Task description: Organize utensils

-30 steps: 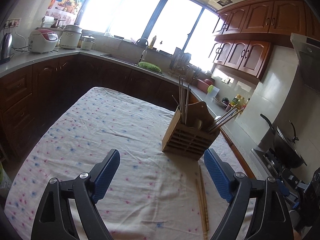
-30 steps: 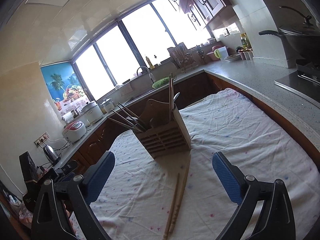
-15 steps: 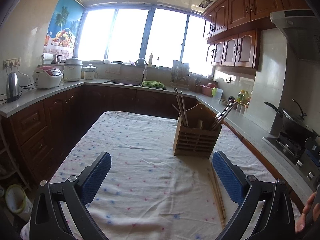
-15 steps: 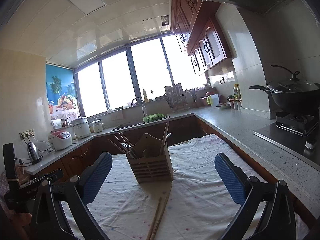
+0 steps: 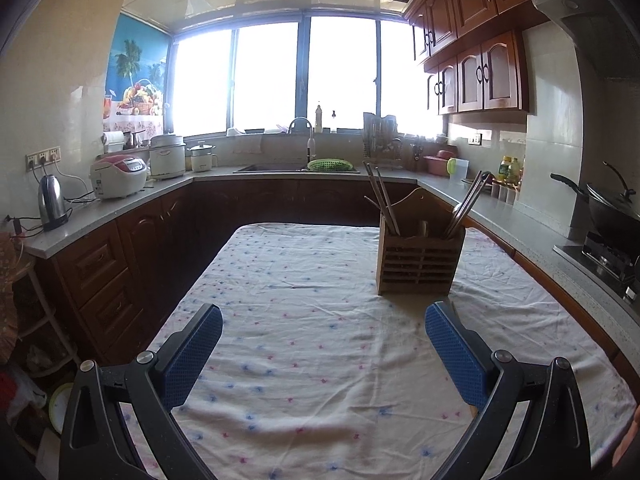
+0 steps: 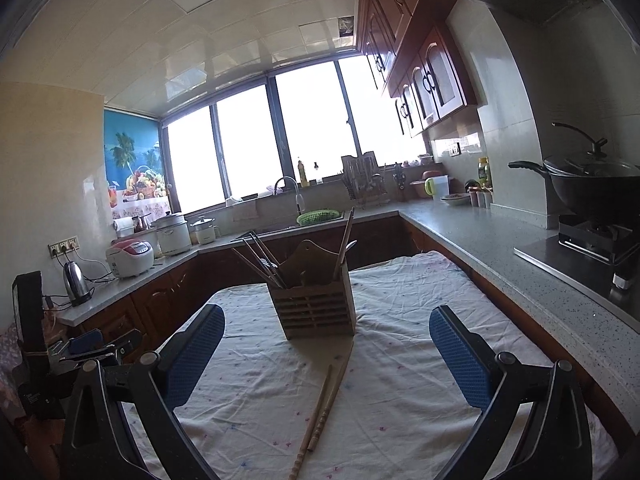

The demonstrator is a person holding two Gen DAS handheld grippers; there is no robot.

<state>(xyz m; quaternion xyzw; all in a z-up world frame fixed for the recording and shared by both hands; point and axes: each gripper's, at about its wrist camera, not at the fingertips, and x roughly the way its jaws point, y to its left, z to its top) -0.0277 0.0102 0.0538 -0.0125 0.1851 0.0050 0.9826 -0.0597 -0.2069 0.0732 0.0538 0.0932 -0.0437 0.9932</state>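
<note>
A slatted wooden utensil holder (image 5: 418, 260) (image 6: 316, 306) stands on the cloth-covered table (image 5: 304, 320), with chopsticks and metal utensils leaning out of its compartments. A pair of wooden chopsticks (image 6: 320, 412) lies flat on the cloth in front of the holder, between the right gripper's fingers in the right wrist view. In the left wrist view the right finger hides them. My left gripper (image 5: 324, 344) is wide open and empty, well short of the holder and to its left. My right gripper (image 6: 326, 344) is wide open and empty too, above the near end of the chopsticks.
Kitchen counters (image 5: 120, 204) run round the table on three sides, with a kettle (image 5: 52, 202), rice cookers (image 5: 118, 178) and a sink. A wok (image 6: 592, 184) sits on the stove at right. Part of my left gripper (image 6: 88, 348) shows at the left in the right wrist view.
Both views have rolled level and drawn back a little from the holder. The left gripper's jaws spread wider. The chopsticks, seen earlier in the left wrist view, are now hidden behind its right finger.
</note>
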